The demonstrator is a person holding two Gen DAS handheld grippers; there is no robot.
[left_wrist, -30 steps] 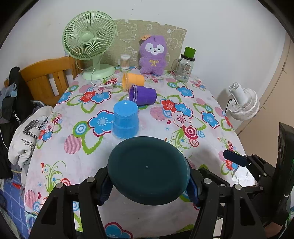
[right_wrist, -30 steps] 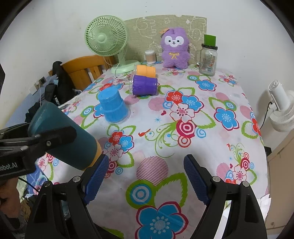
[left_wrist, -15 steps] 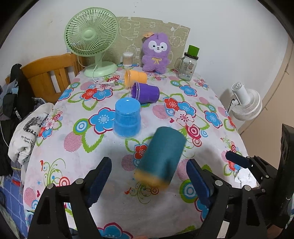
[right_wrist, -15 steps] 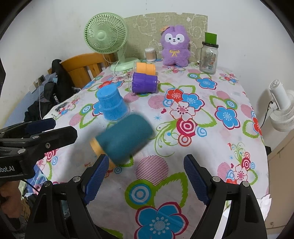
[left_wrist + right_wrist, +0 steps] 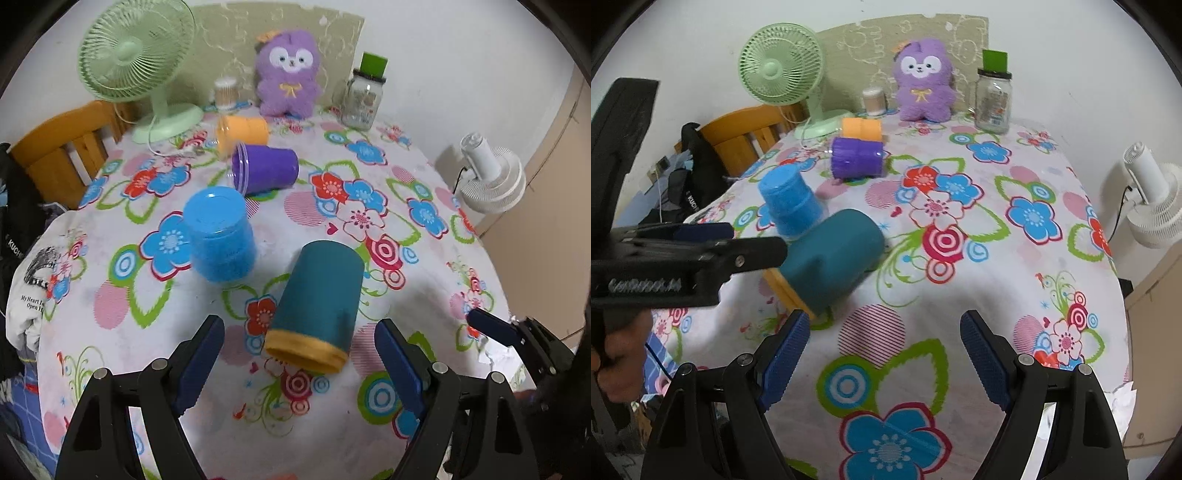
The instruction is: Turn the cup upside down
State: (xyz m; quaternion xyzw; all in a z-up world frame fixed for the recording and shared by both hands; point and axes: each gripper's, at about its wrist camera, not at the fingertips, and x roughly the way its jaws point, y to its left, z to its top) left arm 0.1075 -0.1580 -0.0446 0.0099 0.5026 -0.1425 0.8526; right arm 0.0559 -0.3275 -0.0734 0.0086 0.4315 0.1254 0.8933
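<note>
The teal cup [image 5: 317,306] lies tipped on the table [image 5: 424,280], yellow rim toward the left gripper [image 5: 299,362], whose spread fingers flank it; the right gripper [image 5: 882,354], also spread, sits farther off.

Left hand-held gripper [image 5: 701,236] hides part of the teal cup's [image 5: 833,258] rim

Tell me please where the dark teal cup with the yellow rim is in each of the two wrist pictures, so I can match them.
Left wrist view: the teal cup lies on its side at lower centre, yellow rim toward the camera, between the open fingers.
Right wrist view: the teal cup lies left of centre, partly behind the left gripper.
Shared landmark: the upside-down blue cup stands just beyond it.
</note>
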